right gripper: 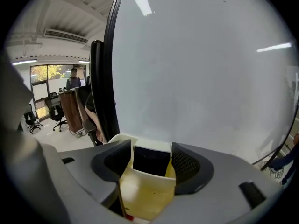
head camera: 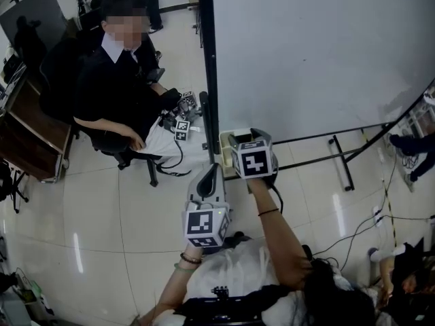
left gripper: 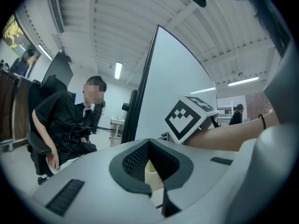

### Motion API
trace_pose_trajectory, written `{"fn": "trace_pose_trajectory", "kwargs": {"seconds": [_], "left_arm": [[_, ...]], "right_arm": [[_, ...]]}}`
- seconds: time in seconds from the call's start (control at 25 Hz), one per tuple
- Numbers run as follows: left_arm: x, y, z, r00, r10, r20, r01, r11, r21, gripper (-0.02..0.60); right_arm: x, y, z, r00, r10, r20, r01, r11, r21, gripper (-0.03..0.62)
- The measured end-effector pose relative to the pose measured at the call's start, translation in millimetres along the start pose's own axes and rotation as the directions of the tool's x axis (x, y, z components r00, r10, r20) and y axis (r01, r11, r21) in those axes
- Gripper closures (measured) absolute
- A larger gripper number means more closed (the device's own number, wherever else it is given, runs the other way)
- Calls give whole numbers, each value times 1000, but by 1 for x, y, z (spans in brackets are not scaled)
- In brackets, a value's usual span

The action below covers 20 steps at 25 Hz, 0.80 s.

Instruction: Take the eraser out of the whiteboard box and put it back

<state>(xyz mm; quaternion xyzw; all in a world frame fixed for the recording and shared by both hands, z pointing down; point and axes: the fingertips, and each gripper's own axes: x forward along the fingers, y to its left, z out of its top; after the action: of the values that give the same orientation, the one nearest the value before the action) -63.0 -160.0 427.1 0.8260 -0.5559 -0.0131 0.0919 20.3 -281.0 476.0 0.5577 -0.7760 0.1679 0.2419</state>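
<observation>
A cream whiteboard box [head camera: 225, 156] hangs at the lower left corner of the whiteboard [head camera: 319, 53]. In the right gripper view a black eraser [right gripper: 150, 161] stands in the far end of this box [right gripper: 145, 195]. My right gripper [right gripper: 150, 154] points down into it, jaws open, one on each side of the eraser with a thin gap. In the head view its marker cube covers most of the box and the right gripper [head camera: 246, 144]. My left gripper [head camera: 211, 170] hovers level just short of the box, shut and empty [left gripper: 149, 142].
A person in black sits on an office chair [head camera: 112, 80] left of the board, with a marker cube [head camera: 182, 129] on the lap. The board's stand legs [head camera: 340, 161] and cables [head camera: 380, 209] lie on the floor at right. A wooden desk [head camera: 27, 134] is far left.
</observation>
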Motion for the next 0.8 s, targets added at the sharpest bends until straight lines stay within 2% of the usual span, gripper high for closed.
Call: {"fn": "trace_pose_trajectory", "kwargs": {"seconds": [0.04, 0.2, 0.36, 0.6, 0.72, 0.8], "left_arm": [[0, 1, 1, 1000, 1, 2, -1, 1000, -2, 578], [-3, 6, 5, 1000, 7, 11, -6, 1000, -6, 578], [-4, 7, 6, 1000, 7, 16, -7, 1000, -10, 578], [-2, 4, 4, 1000, 6, 14, -6, 1000, -23, 578], [-1, 1, 5, 1000, 0, 20, 0, 999, -33, 578], [-1, -1, 5, 1000, -1, 27, 2, 999, -40, 578]], "right_arm": [[0, 0, -1, 1000, 6, -5, -6, 1000, 0, 338], [0, -5, -4, 1000, 15, 24, -14, 1000, -3, 342], [-19, -10, 16, 985, 26, 173, -29, 1000, 11, 342], [-89, -8, 65, 918, 72, 390, -75, 997, -8, 344], [-123, -2, 67, 878, 117, 464, -113, 993, -36, 344], [-139, 0, 59, 867, 130, 482, -130, 991, -34, 344]]}}
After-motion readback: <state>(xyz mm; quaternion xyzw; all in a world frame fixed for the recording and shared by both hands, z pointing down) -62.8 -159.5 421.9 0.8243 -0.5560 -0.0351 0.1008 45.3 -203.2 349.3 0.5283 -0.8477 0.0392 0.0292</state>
